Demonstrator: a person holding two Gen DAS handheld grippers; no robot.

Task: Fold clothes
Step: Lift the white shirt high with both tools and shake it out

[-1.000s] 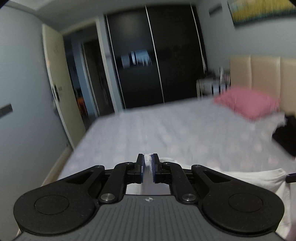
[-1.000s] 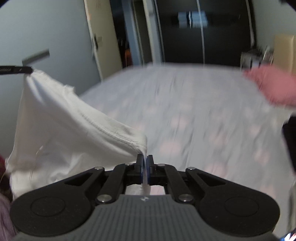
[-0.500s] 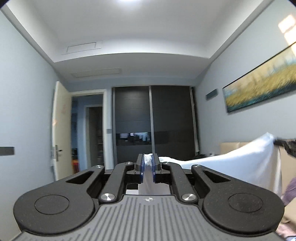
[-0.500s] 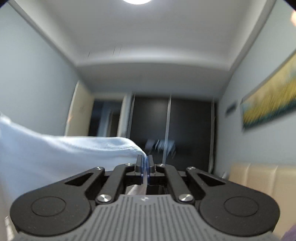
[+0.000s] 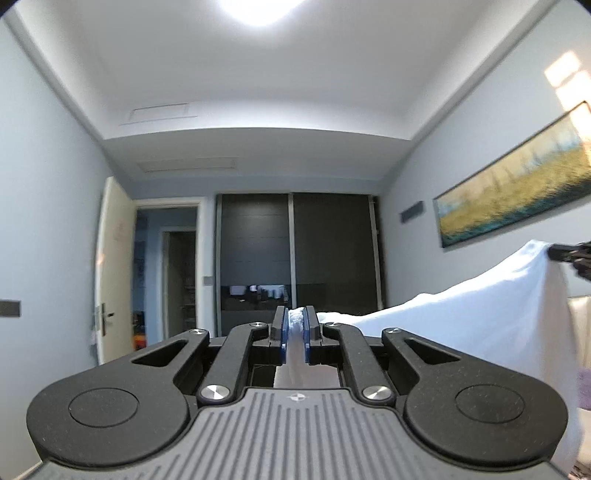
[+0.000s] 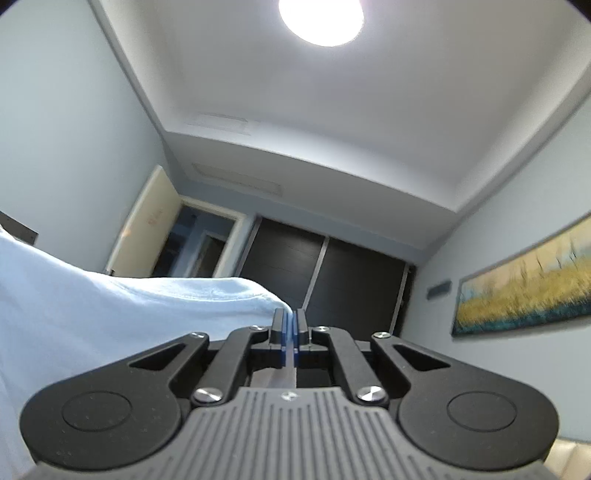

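I hold the white garment [image 5: 480, 317] stretched in the air, its long top edge running side to side between my tools. My left gripper [image 5: 295, 325] pinches one bunched corner; my right gripper [image 6: 290, 328] is pressed tight on the other. A second ago both views showed the bed; now they have tipped up to the ceiling lamp [image 6: 320, 18], dark wardrobe [image 5: 295, 254], open door [image 5: 114, 269] and painting [image 6: 524, 284].

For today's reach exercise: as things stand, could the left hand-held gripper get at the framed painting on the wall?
Probably not. The left hand-held gripper is shut on the white garment, and the painting hangs well beyond it, up the wall.
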